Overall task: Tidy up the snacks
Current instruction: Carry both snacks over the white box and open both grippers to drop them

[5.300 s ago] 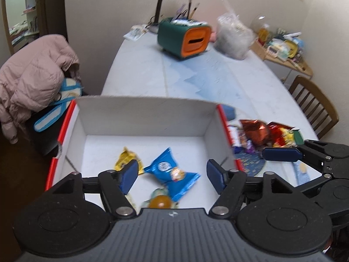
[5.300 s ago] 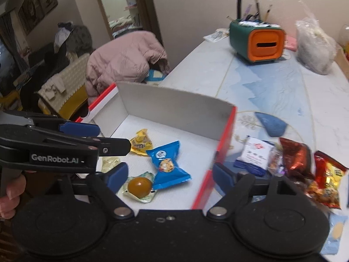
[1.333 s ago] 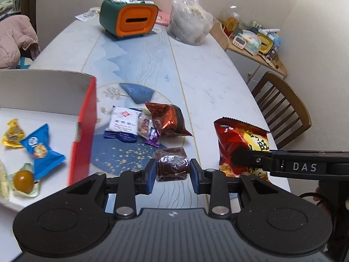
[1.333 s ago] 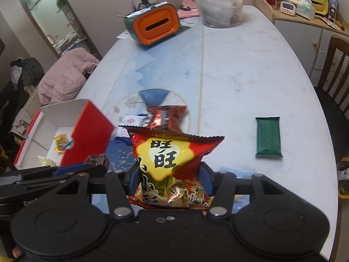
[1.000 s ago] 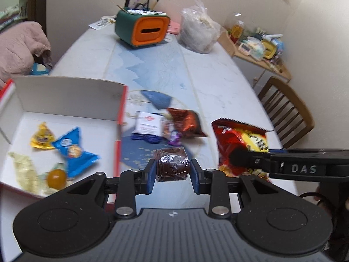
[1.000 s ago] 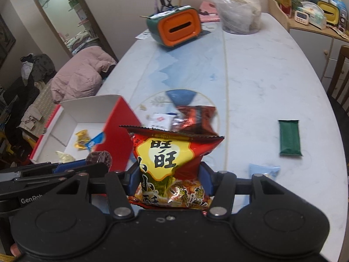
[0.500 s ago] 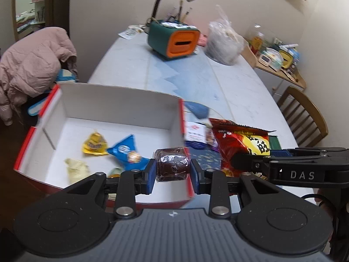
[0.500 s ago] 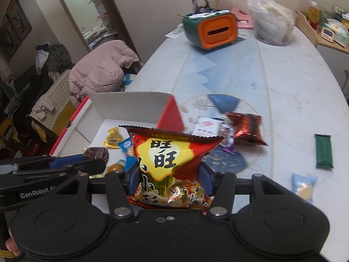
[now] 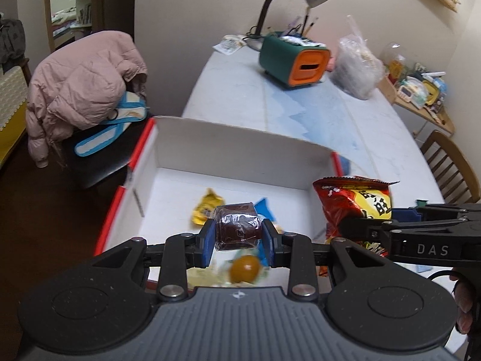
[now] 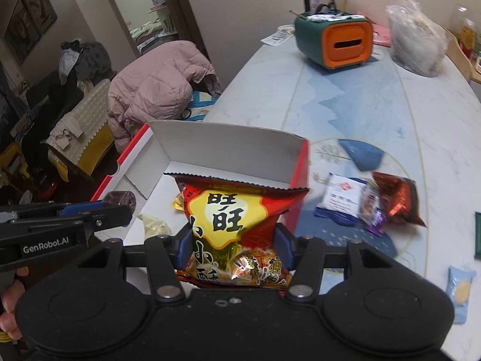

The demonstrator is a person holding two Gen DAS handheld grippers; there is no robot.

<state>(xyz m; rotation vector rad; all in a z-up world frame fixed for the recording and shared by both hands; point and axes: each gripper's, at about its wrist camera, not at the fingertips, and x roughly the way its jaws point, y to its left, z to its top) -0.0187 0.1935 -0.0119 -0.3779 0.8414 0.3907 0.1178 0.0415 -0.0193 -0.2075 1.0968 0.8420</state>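
My left gripper (image 9: 237,236) is shut on a dark brown wrapped candy (image 9: 237,230) and holds it above the open red and white box (image 9: 240,147). My right gripper (image 10: 234,248) is shut on a red and yellow snack bag (image 10: 237,225) over the box's right side (image 10: 300,180). The bag also shows in the left wrist view (image 9: 357,204). Inside the box lie a yellow candy (image 9: 207,206), a blue packet partly hidden behind the brown candy, and an orange ball candy (image 9: 245,269).
On the table right of the box lie a white packet (image 10: 342,201), a shiny red-brown packet (image 10: 396,198), a green bar (image 10: 478,234) and a pale blue biscuit packet (image 10: 461,291). A green and orange organizer (image 10: 333,40), a lamp and a plastic bag (image 10: 418,42) stand at the back. A chair with a pink jacket (image 9: 81,90) is left of the table.
Both grippers have carried their snacks leftward from the table's right side to above the box. Both stay shut on their loads.
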